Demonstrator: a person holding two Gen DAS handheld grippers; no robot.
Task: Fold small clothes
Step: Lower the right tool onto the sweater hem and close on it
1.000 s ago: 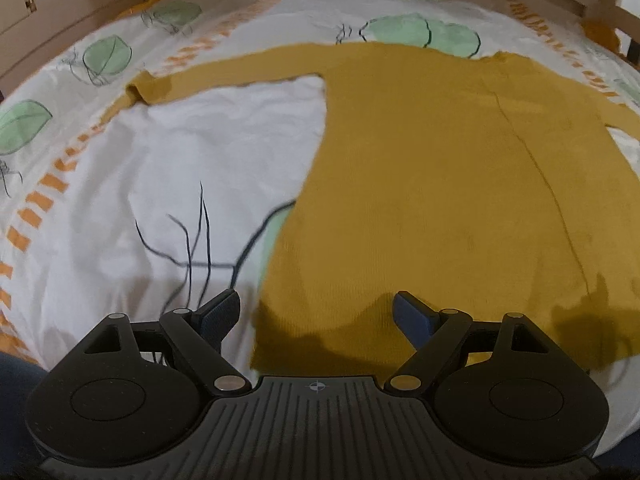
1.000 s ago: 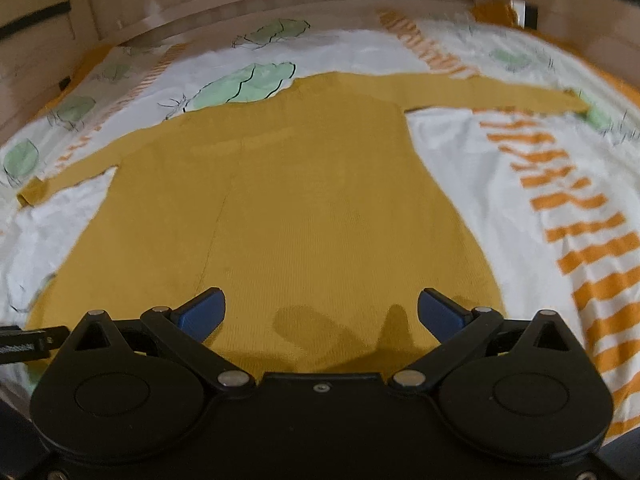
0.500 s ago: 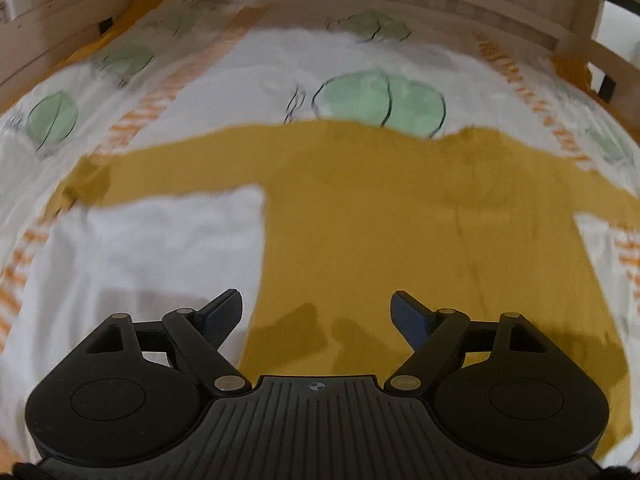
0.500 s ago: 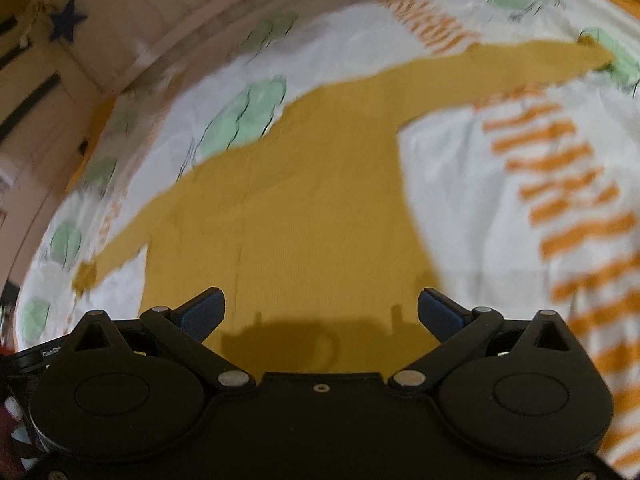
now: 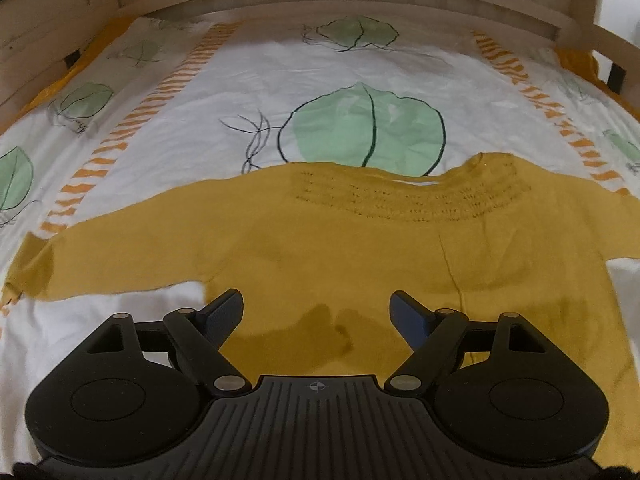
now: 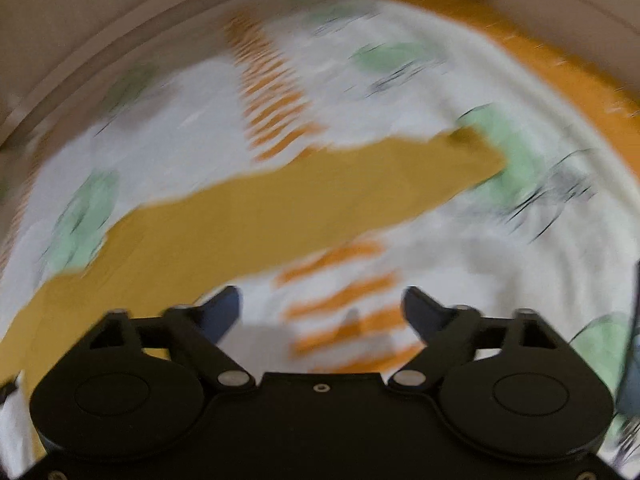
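A mustard-yellow knit sweater lies flat on the bed, sleeves spread out, neckline at the far side. My left gripper is open and empty, hovering over the sweater's body near the left armpit. The left sleeve's cuff lies at the far left. In the blurred right wrist view, the right sleeve stretches to its cuff at the upper right. My right gripper is open and empty over the bedsheet just below that sleeve.
The sheet is white with green leaves and orange stripes. A wooden bed frame runs along the far side and both sides. An orange underlayer shows at the bed's edge.
Both grippers moved forward along the sweater toward its top. The left now looks over the chest and neckline. The right swung right toward the right sleeve and is blurred by motion.
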